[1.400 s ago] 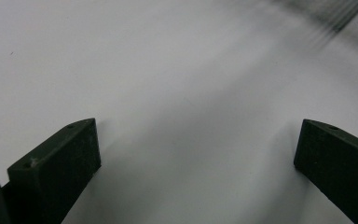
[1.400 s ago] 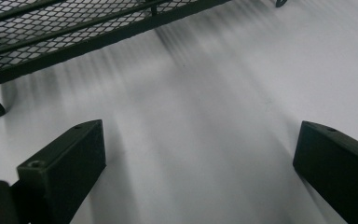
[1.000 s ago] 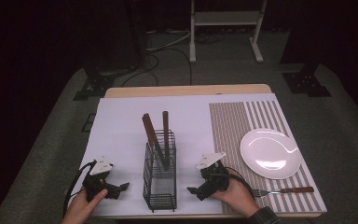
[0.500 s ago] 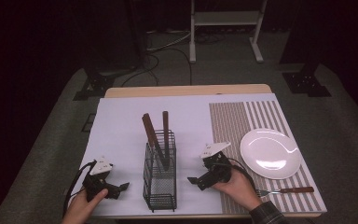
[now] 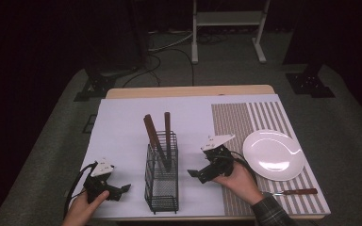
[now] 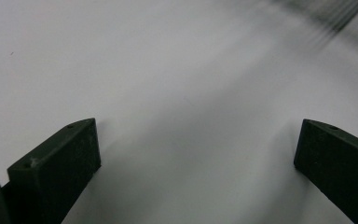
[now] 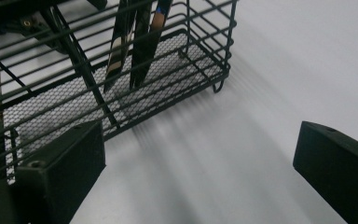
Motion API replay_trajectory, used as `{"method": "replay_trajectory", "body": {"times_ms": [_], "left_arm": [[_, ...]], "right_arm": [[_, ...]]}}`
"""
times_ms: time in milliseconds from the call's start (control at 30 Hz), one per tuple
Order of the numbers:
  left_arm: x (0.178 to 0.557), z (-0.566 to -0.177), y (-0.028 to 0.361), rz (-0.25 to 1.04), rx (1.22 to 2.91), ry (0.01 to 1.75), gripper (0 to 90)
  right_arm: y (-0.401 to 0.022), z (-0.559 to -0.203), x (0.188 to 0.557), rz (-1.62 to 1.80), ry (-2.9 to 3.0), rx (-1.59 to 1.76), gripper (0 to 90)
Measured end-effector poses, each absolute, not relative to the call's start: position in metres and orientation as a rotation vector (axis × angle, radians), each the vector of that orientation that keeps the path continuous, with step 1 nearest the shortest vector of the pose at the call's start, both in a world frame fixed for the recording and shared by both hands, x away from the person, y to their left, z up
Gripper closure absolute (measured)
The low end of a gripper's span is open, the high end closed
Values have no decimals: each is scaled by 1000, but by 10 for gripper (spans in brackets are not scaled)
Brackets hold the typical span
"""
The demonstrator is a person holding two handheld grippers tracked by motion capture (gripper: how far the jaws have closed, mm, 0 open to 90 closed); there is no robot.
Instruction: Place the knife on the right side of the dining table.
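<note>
While the left gripper is staying put at 7 o'clock, jaws apart and empty, the right gripper is lifting away toward 4 o'clock, jaws apart, beside the wire caddy at 6 o'clock.

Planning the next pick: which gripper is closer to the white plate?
Right. The right gripper sits just left of the plate; the left gripper is far beyond the wire basket.
</note>
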State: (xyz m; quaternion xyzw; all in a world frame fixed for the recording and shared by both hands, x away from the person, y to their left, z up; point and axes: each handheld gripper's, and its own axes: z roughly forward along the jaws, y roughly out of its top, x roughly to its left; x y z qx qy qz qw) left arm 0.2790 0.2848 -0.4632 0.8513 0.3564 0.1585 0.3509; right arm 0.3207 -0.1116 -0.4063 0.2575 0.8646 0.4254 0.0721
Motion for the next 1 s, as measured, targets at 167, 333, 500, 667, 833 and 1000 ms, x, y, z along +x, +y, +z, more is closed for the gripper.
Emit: {"method": "replay_trajectory", "body": {"times_ms": [167, 333, 500, 667, 833, 1000], "left_arm": [[279, -463, 285, 411, 2204, 922, 0], [279, -463, 285, 411, 2204, 923, 0], [279, -463, 285, 409, 2205, 923, 0], [279, -463, 285, 410, 2206, 923, 0], [279, -463, 285, 410, 2206, 923, 0], [279, -463, 285, 411, 2204, 923, 0]], "right_arm": [[-110, -399, 324, 1294, 2586, 769, 12], [-110, -393, 327, 1305, 2574, 769, 12], [-110, -384, 329, 1330, 2559, 772, 12], [-108, -378, 332, 1350, 2547, 770, 12], [-107, -371, 335, 1359, 2538, 765, 12], [-105, -363, 338, 1383, 2515, 762, 12]]}}
